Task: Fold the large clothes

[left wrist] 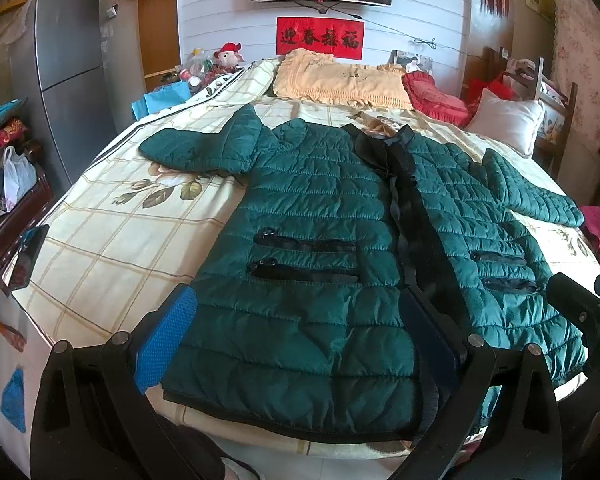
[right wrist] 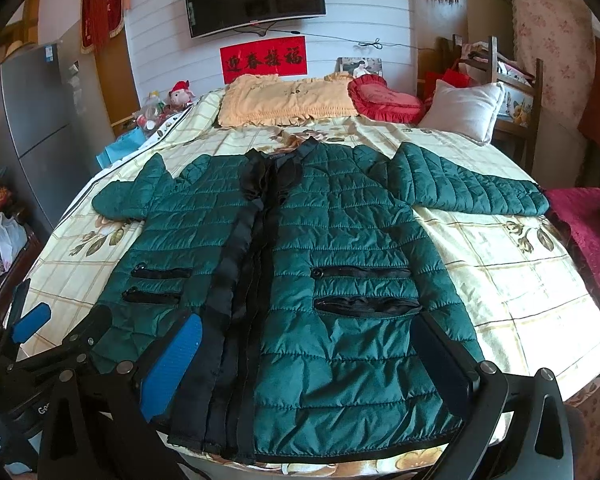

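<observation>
Left wrist view: dark green quilted jacket (left wrist: pixel 320 216) lies unfolded; left gripper (left wrist: pixel 296 340) and right gripper (right wrist: pixel 312 364) gape empty; next, I judge, pinch the hem at 6 o'clock.

Only a few bits of writing here. The red banner (left wrist: pixel 320 38) on the wall above the bed, just under the TV, has four black Chinese characters: 迎春接福. Same banner (right wrist: pixel 263 59) reads clearly in the right wrist view too. The left gripper (right wrist: pixel 38 360) has white letters starting "Ge" on its black body, and the rest is cut off. The fridge (left wrist: pixel 72 72) has a sticker near its top, but it's too small to read.
</observation>
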Action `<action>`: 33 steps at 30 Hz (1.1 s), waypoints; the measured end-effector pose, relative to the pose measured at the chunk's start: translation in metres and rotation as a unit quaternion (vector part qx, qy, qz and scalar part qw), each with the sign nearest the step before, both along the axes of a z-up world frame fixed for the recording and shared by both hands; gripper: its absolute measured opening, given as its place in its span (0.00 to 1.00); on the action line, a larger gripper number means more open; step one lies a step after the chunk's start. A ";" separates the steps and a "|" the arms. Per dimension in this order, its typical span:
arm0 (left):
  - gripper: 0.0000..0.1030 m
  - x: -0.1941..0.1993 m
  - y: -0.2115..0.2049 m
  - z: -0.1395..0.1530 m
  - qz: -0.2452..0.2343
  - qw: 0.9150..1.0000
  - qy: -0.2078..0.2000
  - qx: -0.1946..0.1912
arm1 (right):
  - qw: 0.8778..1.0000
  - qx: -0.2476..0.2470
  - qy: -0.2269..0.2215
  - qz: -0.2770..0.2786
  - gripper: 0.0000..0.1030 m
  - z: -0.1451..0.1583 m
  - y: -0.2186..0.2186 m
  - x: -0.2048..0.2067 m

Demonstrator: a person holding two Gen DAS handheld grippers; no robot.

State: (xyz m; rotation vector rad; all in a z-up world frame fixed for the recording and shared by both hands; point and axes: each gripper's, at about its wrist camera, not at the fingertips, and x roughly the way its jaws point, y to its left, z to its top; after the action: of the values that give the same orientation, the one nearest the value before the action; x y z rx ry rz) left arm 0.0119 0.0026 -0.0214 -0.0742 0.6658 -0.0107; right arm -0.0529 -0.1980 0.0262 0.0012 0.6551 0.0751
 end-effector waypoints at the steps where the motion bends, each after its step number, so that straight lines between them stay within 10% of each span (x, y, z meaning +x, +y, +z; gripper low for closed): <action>1: 0.99 0.000 0.000 0.000 0.000 1.000 0.000 0.000 | 1.000 0.000 0.001 0.000 1.00 0.000 0.001 0.000; 33: 0.99 0.000 0.002 -0.006 -0.001 1.000 -0.022 -0.002 | 1.000 0.004 0.016 0.006 1.00 -0.012 0.013 0.009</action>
State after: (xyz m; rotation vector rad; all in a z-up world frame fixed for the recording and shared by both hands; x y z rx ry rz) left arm 0.0117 0.0042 -0.0276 -0.0770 0.6214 -0.0166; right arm -0.0440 -0.1853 0.0144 0.0056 0.6860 0.0884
